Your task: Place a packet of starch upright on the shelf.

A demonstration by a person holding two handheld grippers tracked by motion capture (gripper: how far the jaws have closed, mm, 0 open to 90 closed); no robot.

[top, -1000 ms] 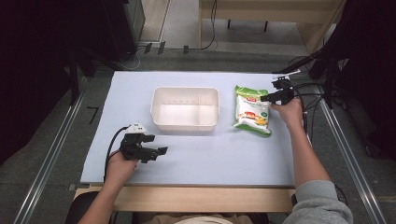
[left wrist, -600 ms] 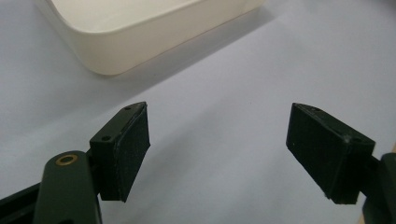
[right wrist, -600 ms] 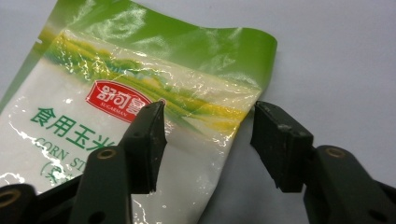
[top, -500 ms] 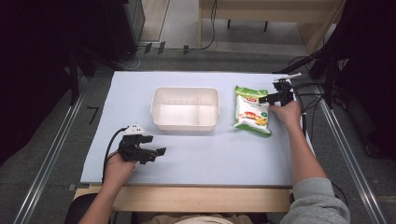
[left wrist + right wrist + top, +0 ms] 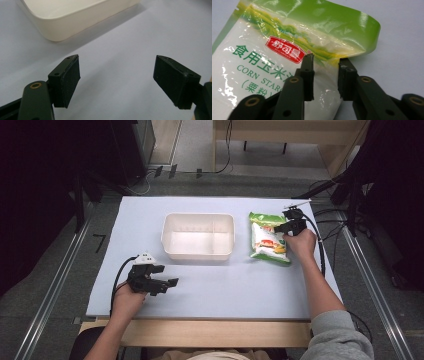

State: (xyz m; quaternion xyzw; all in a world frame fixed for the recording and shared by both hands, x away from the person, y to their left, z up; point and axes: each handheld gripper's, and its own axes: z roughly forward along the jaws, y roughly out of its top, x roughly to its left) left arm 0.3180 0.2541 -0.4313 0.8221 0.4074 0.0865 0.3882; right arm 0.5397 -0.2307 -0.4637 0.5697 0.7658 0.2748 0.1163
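A green and white corn starch bag point(image 5: 267, 239) lies flat on the pale blue table, right of a white plastic bin point(image 5: 165, 236). My right gripper point(image 5: 279, 228) sits at the bag's right edge near its top. In the right gripper view the bag point(image 5: 274, 50) has its side edge pinched between the two narrow-set jaws of the right gripper point(image 5: 325, 75), and the green top corner curls up. My left gripper point(image 5: 169, 286) rests at the front left of the table. The left gripper point(image 5: 116, 82) is open over bare table, with the bin point(image 5: 62, 27) a short way ahead.
The bin is empty and stands at the table's middle. Metal rails point(image 5: 55, 285) run along both sides of the table. Cables point(image 5: 320, 245) trail from the right gripper off the right edge.
The right hand has shifted a little toward the bag's edge and settled its jaws on it. The left hand and its gripper have hardly moved.
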